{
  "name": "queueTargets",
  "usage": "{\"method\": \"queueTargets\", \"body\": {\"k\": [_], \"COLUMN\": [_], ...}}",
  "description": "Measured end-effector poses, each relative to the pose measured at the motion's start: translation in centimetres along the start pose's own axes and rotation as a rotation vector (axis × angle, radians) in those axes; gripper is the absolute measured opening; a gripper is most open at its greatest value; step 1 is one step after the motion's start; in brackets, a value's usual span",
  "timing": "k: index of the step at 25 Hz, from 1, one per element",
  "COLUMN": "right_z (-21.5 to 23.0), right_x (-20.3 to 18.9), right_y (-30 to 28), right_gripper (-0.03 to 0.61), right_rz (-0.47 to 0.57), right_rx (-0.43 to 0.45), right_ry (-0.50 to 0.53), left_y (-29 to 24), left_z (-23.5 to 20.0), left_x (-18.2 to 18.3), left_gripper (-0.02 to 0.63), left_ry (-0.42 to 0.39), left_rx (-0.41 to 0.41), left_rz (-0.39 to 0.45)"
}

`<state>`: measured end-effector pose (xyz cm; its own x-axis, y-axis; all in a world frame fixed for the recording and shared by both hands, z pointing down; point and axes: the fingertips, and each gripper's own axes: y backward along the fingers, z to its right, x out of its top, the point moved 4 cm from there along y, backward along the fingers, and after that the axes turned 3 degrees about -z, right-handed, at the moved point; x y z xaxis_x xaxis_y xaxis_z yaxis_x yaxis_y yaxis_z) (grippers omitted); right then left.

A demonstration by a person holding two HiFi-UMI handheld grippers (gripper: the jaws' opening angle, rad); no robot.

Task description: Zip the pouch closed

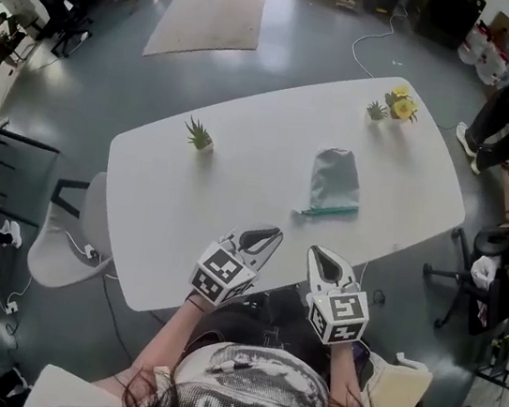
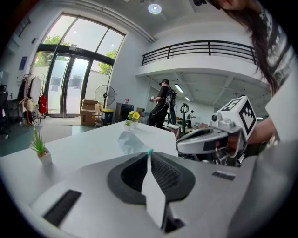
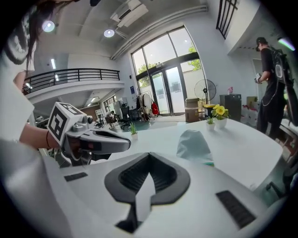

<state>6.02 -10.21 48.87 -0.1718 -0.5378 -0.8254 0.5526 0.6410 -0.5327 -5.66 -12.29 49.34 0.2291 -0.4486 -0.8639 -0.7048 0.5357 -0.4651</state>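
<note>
The left claw [image 1: 261,239] and the right claw [image 1: 322,260] were both pinched shut on nothing at the near edge of the desk [image 1: 239,177], while the pouch [image 1: 335,177] lay flat ahead of them, its teal zipper edge [image 1: 327,211] running crosswise on the side facing them, nearer the right claw.

Greyish-blue soft pouch [image 1: 335,182], lying flat on the white table [image 1: 270,162], a bit right of centre. Rounded far end, teal zip strip [image 1: 327,212] running along the near edge, slightly slanted. Zipped or not, honestly can't tell.
</note>
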Motion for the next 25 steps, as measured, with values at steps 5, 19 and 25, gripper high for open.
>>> {"method": "queueTargets", "body": {"k": [5,19,25], "right_z": [1.7,6.1,6.9], "right_x": [-0.9,-2.2,-3.0], "right_y": [-2.4,-7.0,-7.2], "right_gripper": [-0.002,0.0,0.0], "right_rz": [-0.049,-0.14,-0.164], "right_rx": [0.078,0.136,0.13], "right_ry": [0.013,0.0,-0.018], "left_y": [-3.0,-11.4,-13.8], "left_z": [-2.1,-5.4,-5.7], "left_x": [-0.4,-4.9,-6.5], "left_gripper": [0.031,0.153,0.153], "left_ry": [-0.018,-0.345,-0.44], "left_rx": [0.021,-0.073,-0.14], "left_rz": [-0.07,-0.437,-0.534]}}
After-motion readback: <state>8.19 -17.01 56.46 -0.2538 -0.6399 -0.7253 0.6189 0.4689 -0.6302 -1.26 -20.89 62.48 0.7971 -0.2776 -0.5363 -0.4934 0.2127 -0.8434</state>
